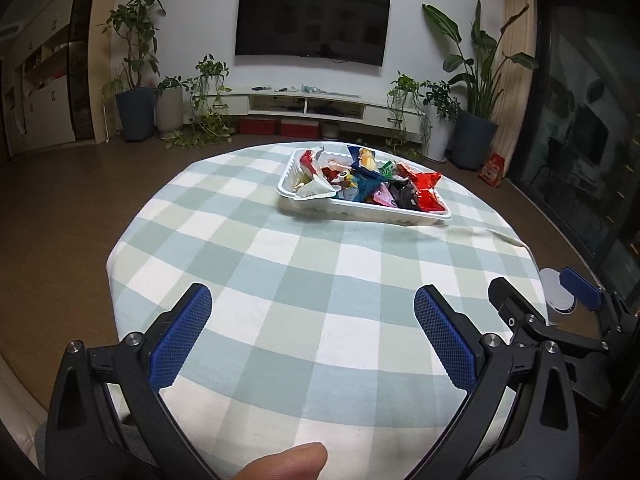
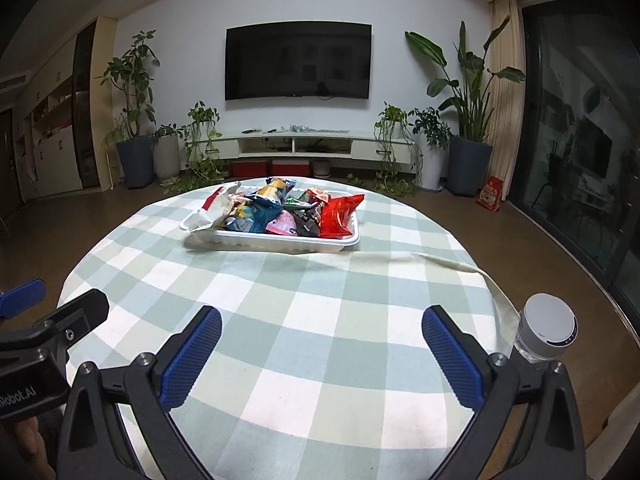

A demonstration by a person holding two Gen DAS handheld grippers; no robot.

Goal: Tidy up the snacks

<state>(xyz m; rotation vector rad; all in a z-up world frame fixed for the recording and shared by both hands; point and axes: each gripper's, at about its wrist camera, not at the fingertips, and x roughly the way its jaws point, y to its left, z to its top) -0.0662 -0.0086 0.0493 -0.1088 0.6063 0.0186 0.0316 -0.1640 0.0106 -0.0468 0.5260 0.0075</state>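
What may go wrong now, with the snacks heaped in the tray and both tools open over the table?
1. The snack packets are heaped above the rim of the white tray; the white packet overhangs its left edge and may fall.
2. The tablecloth has a raised fold beside the tray; snagging it might shift the tray.
3. The right tool is near a white-capped container at the table's edge and might knock it off.

Both wrist views face the tray (image 1: 362, 210) (shared), left nearer.

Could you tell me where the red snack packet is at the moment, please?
The red snack packet lies at the right end of the white tray on the far side of the checked tablecloth, beside dark wrappers, well ahead of both open grippers.
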